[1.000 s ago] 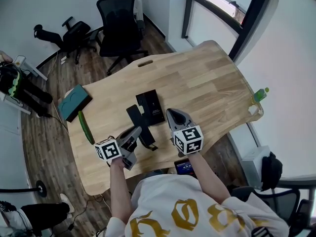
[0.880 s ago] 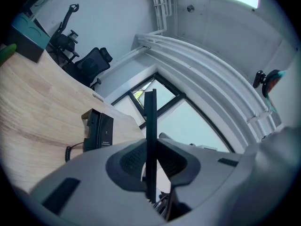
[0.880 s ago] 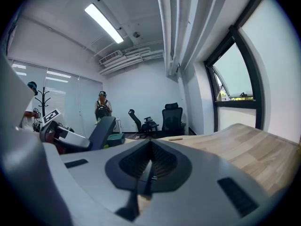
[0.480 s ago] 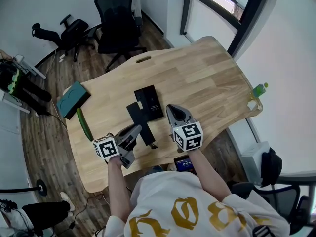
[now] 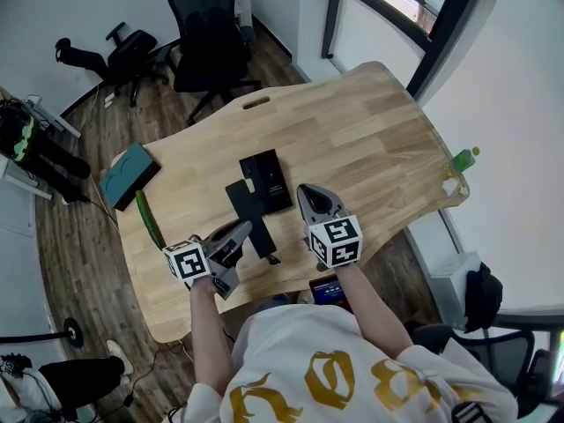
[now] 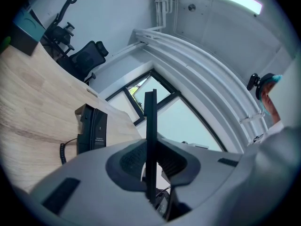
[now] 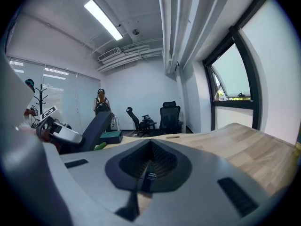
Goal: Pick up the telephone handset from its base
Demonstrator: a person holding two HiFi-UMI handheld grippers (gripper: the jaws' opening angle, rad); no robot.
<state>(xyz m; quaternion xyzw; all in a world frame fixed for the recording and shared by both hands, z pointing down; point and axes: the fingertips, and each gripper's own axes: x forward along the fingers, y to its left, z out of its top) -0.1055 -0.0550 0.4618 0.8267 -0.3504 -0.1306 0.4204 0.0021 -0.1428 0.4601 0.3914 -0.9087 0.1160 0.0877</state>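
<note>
Nearest the person in the head view, the left gripper (image 5: 247,230) is clenched on the long black telephone handset (image 5: 242,205). It grips the handset near its middle. The handset runs slantwise across the gripper's tip, from 11 o'clock down to 5 o'clock. In the left gripper view the handset (image 6: 150,121) stands as a thin dark bar, pinched edge-on between the two jaws (image 6: 149,147).

At 3 o'clock from the handset, the right gripper (image 5: 304,192) hovers over the pale wooden surface (image 5: 352,139). Its jaws are pressed together on nothing (image 7: 149,161). In the right gripper view the handset (image 7: 96,126) leans tilted above the surface, at 9 o'clock.

The flat black telephone base (image 5: 267,181) lies at 1 o'clock from the left gripper's tip, with the handset's far end just beside its near left corner. A black coiled cord (image 6: 62,152) hangs by the base (image 6: 91,131).

Farther off, a long green cucumber (image 5: 150,220) lies at 9 o'clock and a flat teal box (image 5: 129,174) at 10 o'clock. Two black office chairs (image 5: 210,38) stand beyond the surface at 12 o'clock.
</note>
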